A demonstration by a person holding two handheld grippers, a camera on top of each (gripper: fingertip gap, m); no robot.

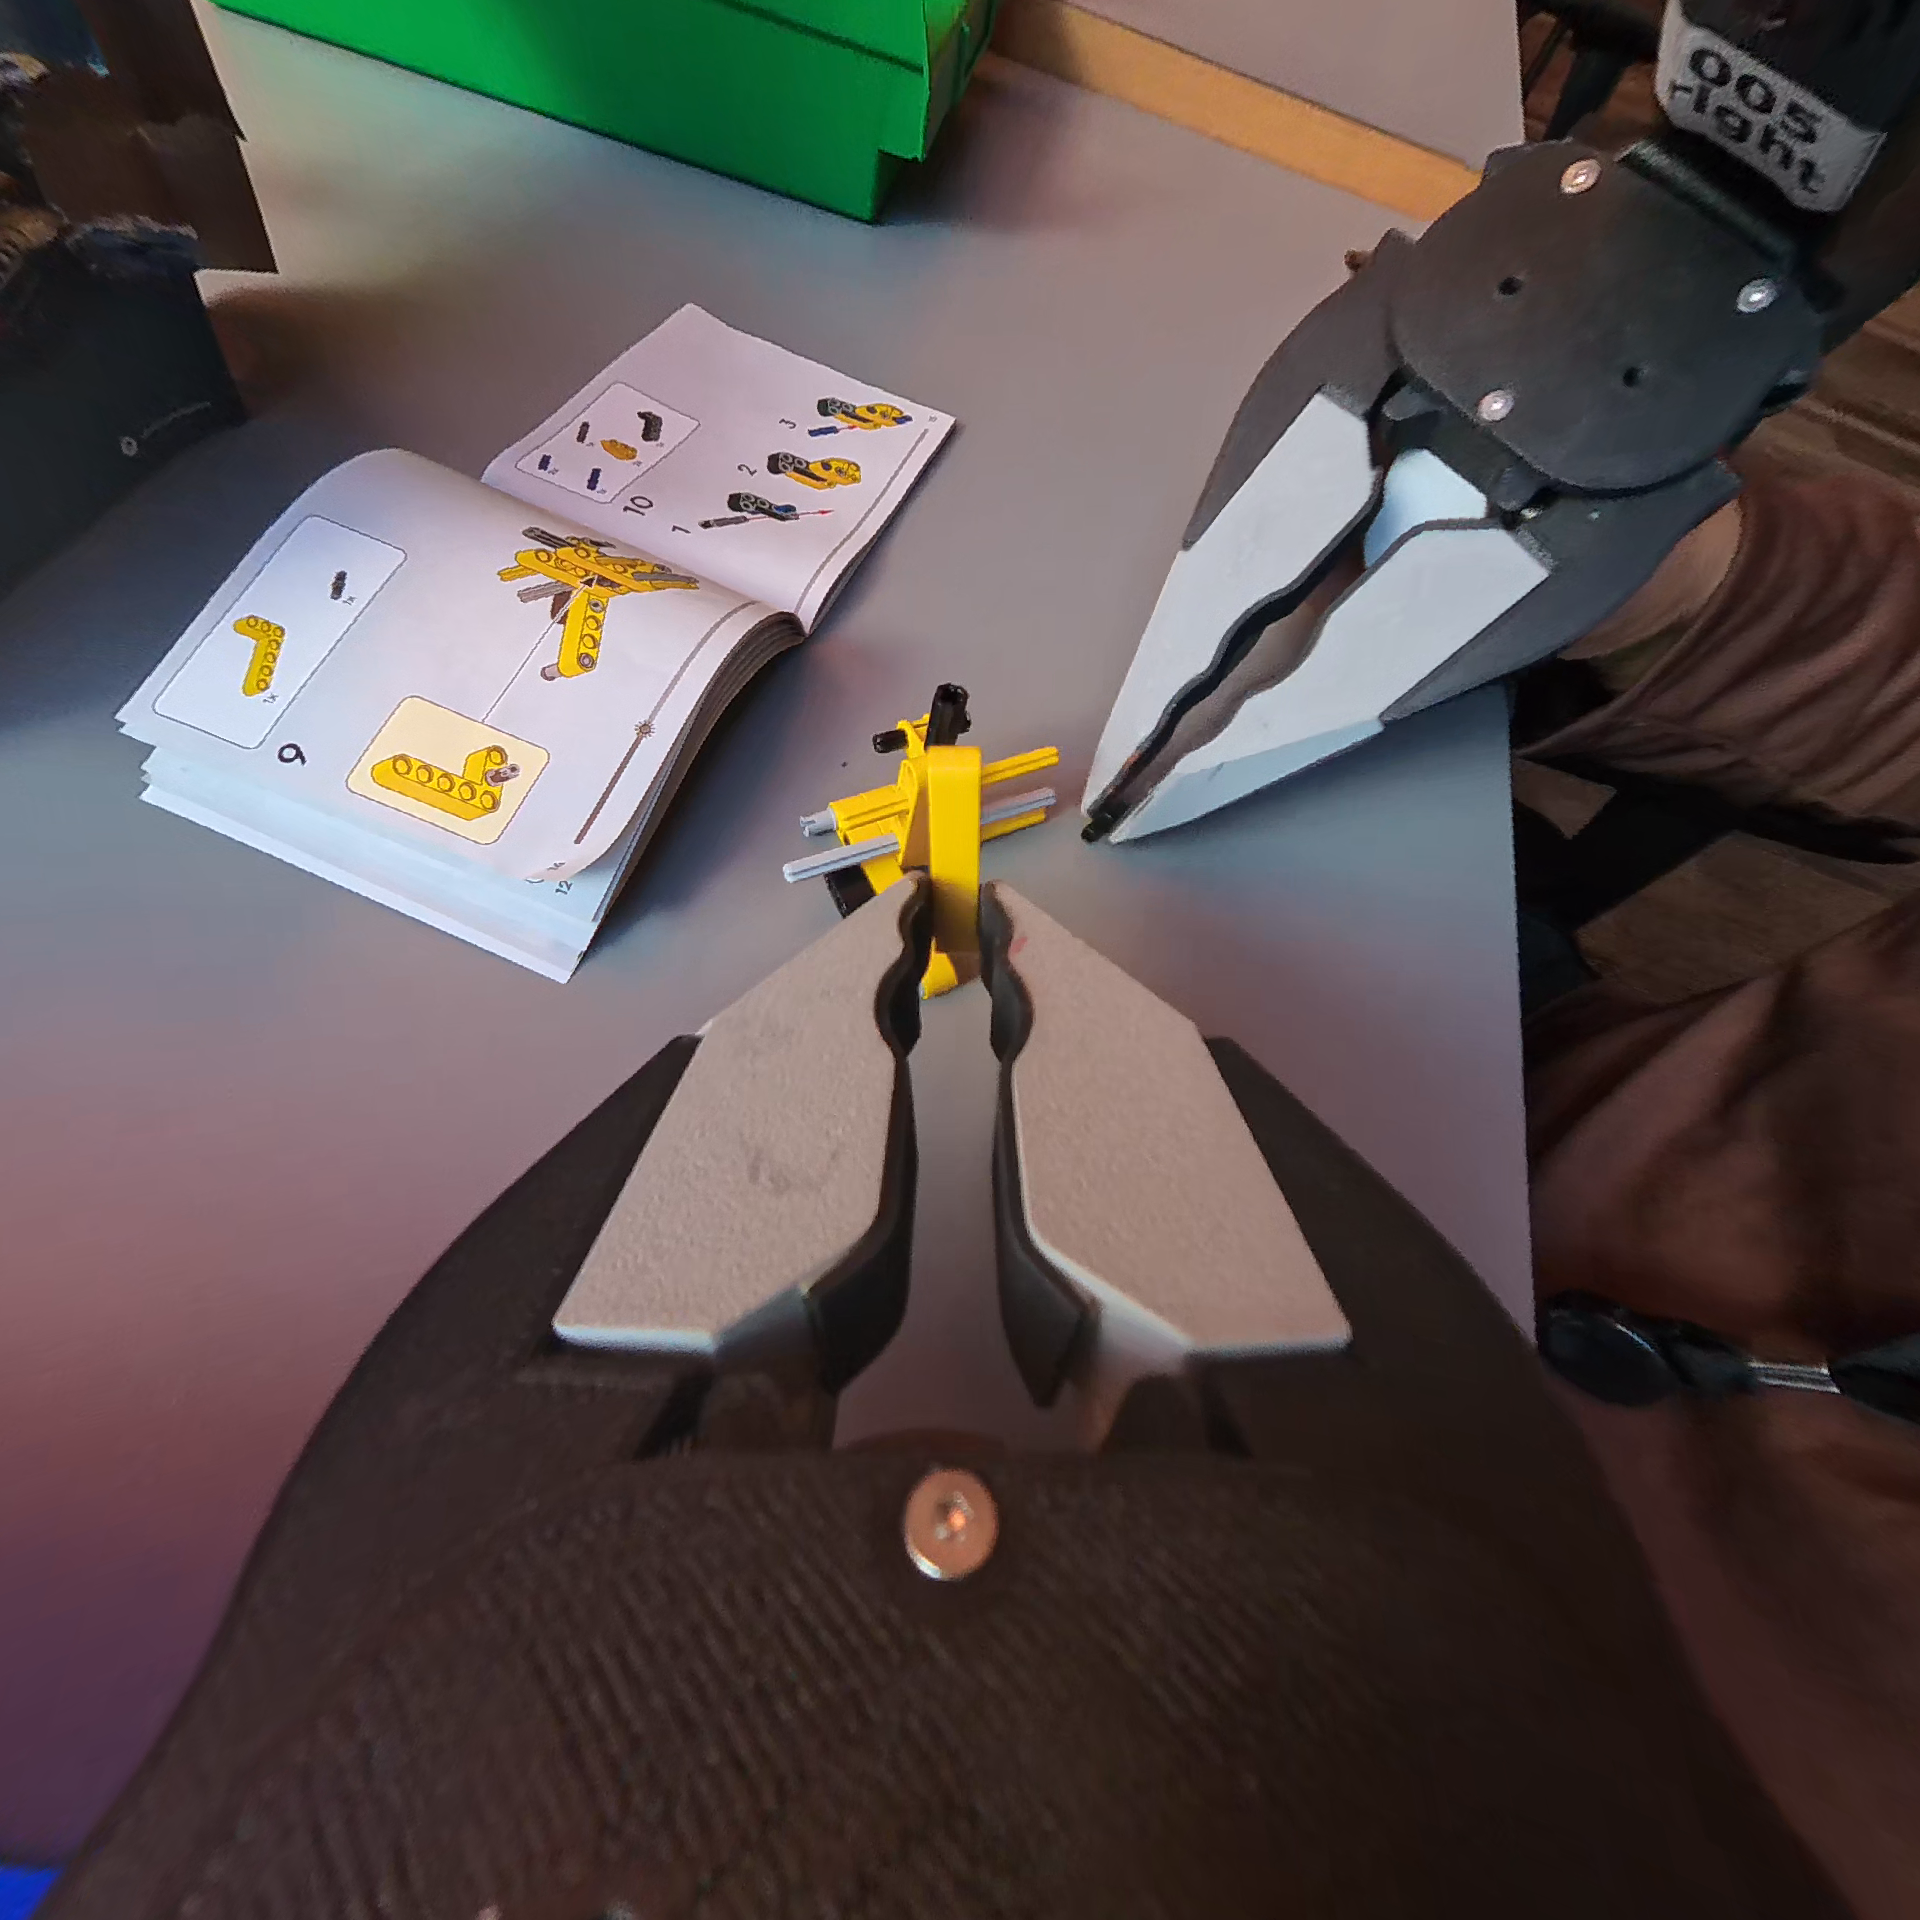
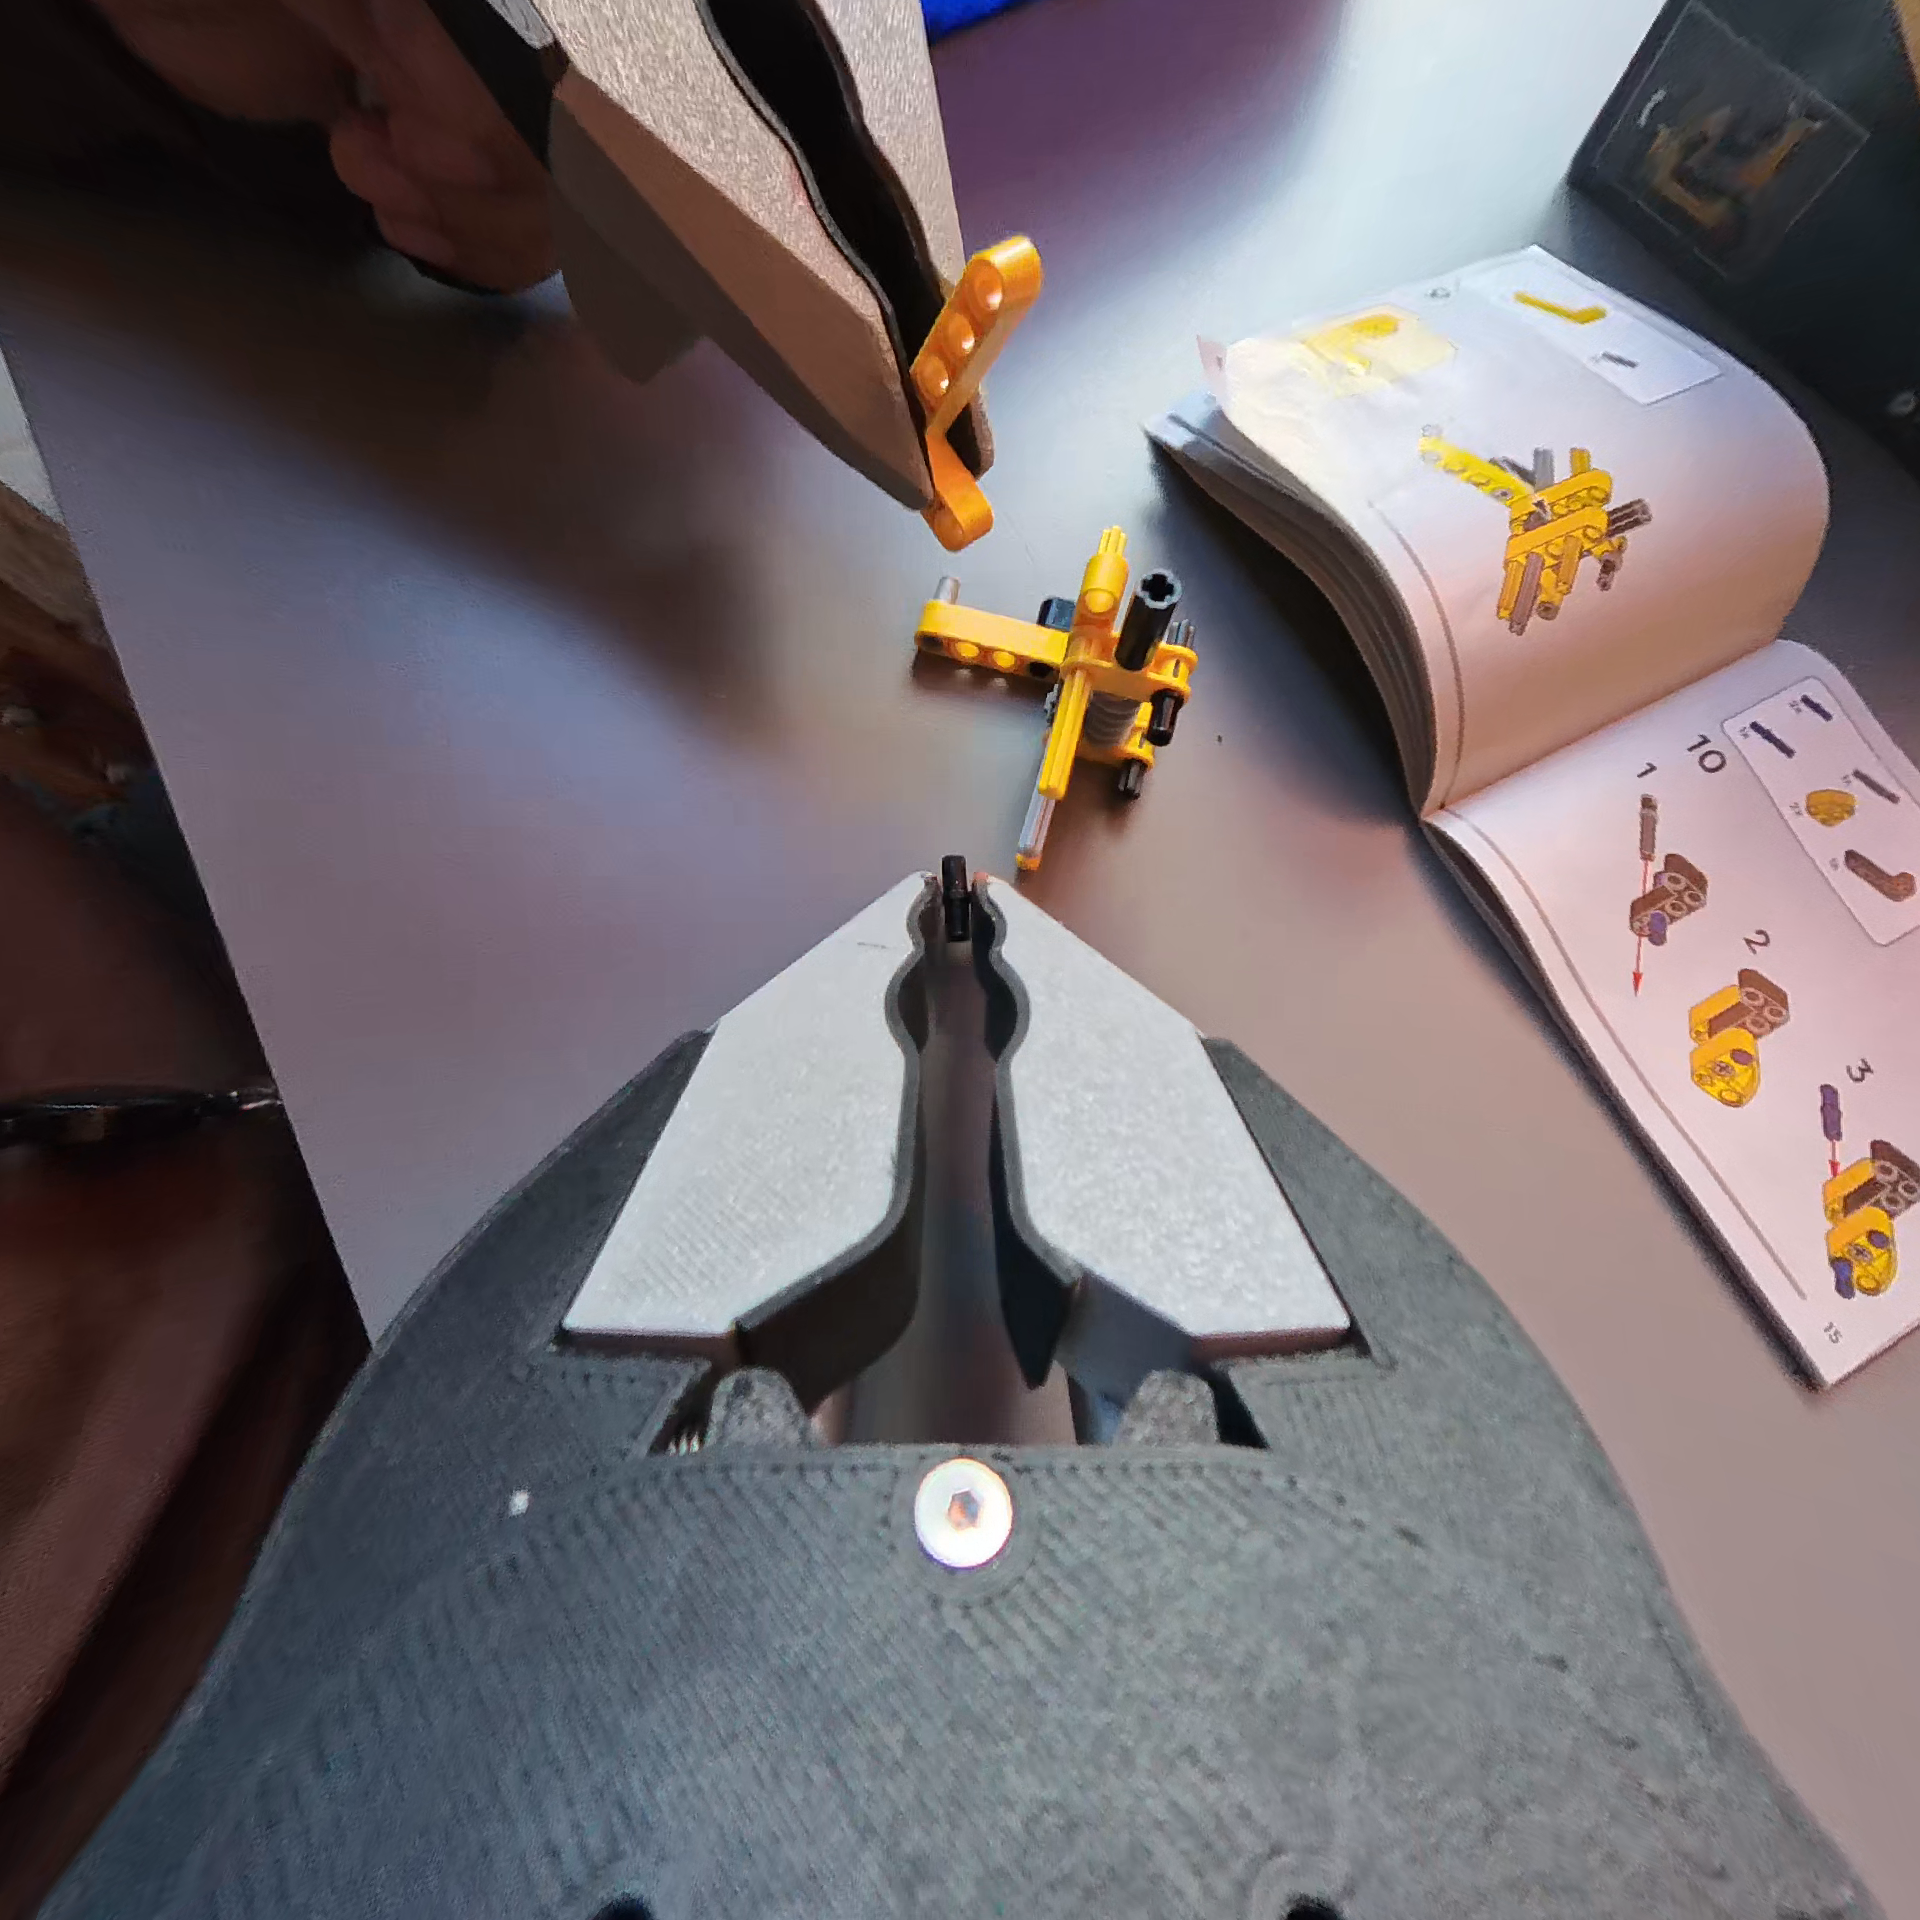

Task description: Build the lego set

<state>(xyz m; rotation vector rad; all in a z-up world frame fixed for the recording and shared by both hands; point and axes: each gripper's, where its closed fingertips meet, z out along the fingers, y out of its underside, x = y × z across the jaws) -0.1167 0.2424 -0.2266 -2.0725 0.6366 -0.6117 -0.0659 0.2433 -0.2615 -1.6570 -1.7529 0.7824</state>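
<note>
The left tongs are nearly closed, their dark pads pressed on a yellow angled beam held clear of the bench; in the right wrist view they slant down from the upper left. The right tongs are closed on a small black pin that pokes out past the fingertips, pointing down at the bench. Between the two lies a yellow brick assembly with grey and black axles. Beyond it sits an open instruction booklet with numbered build steps. A green box stands at the far edge. The right tongs carry a white label.
</note>
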